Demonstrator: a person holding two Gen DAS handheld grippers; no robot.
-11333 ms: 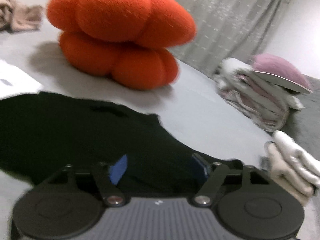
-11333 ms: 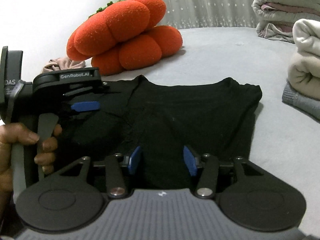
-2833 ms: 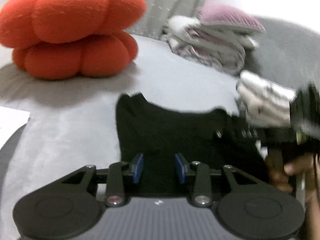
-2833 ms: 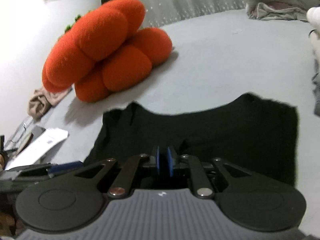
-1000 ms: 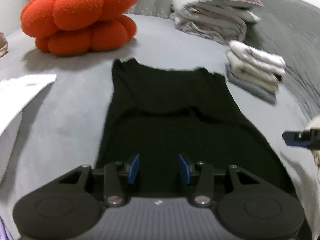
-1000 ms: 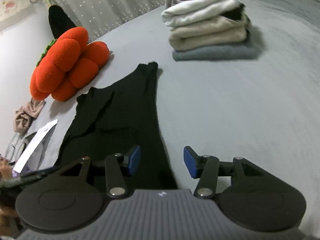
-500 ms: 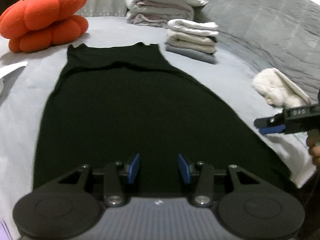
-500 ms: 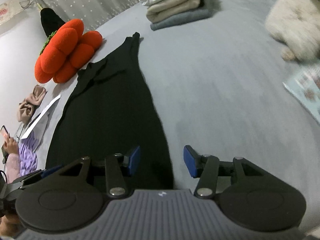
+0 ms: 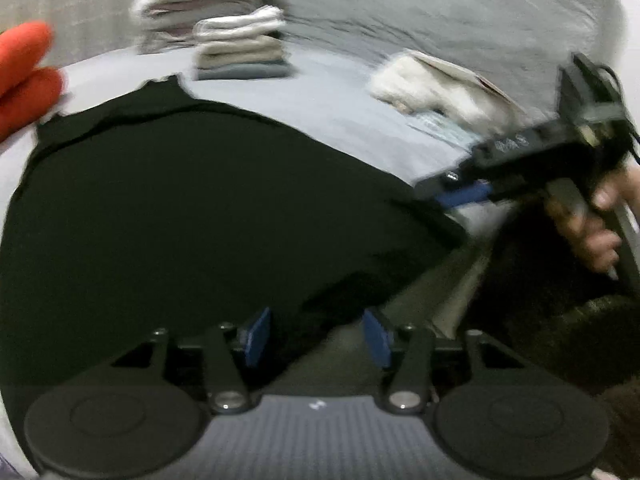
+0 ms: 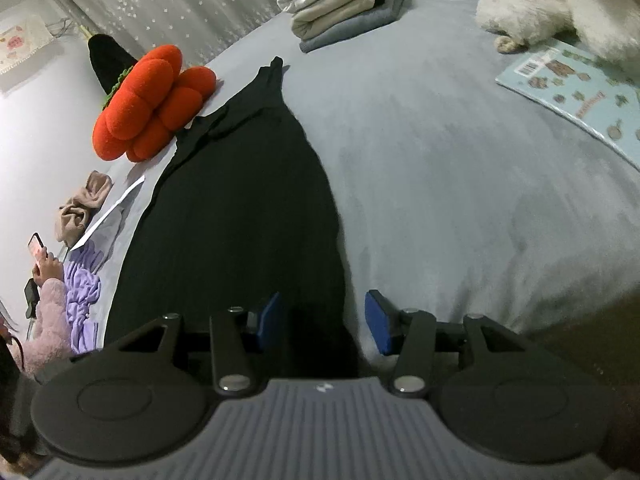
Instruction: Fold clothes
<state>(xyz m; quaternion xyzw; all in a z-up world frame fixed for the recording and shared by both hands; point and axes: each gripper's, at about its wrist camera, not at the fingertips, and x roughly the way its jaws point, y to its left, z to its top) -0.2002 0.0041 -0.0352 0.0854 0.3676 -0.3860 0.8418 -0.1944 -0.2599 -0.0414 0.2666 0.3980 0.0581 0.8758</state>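
A home bedroom is being shown. A grey bed [image 10: 460, 168] is being used as the work surface, with folded clothes [image 10: 344, 12], a pumpkin cushion [image 10: 152, 104] and curtains [image 10: 180, 4] being seen around it.

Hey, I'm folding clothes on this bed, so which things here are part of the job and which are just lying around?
Part of the job:
- black garment, spread flat on the bed
- left gripper, open
- right gripper, open
- stack of folded clothes

Just lying about:
- orange pumpkin cushion
- picture book
- white fluffy toy
- beige crumpled cloth
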